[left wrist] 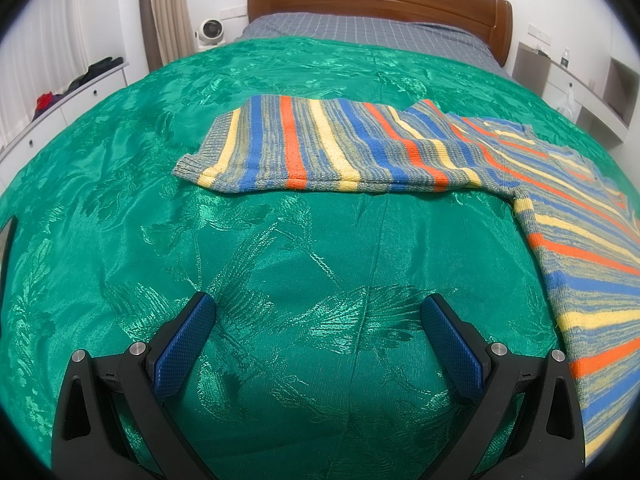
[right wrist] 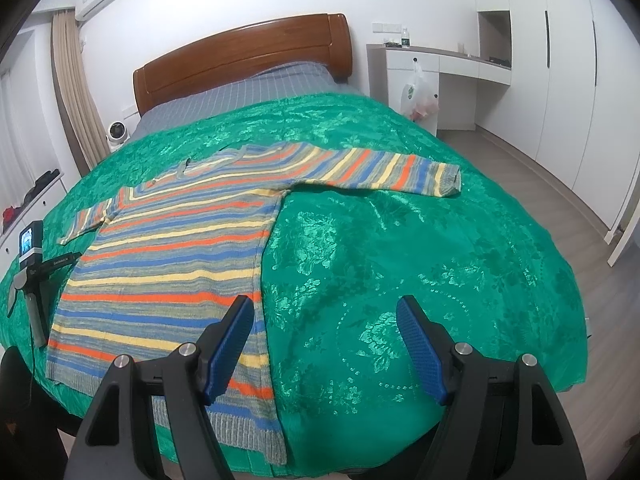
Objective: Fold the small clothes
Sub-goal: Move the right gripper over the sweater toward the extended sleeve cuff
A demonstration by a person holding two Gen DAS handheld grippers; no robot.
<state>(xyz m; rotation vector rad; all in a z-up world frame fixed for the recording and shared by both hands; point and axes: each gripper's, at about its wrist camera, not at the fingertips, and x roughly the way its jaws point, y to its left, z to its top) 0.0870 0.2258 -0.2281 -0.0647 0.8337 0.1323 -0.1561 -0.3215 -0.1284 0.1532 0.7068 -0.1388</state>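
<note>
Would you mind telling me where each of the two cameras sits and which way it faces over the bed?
Left wrist: on the left gripper, looking down along its open blue fingers over the green bedspread toward the headboard; the striped sweater lies ahead and to the right.
Right wrist: on the right gripper, facing the same way; its open fingers hang over the sweater's hem; the left gripper's handle and camera show at far left.
Shared: sweater, bedspread, headboard, white fan.

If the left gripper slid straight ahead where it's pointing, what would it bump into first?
Most likely just the green bedspread. The left gripper is open and tilts down at bare cloth. The striped sweater has a sleeve lying farther ahead, though depth is hard to judge.
</note>
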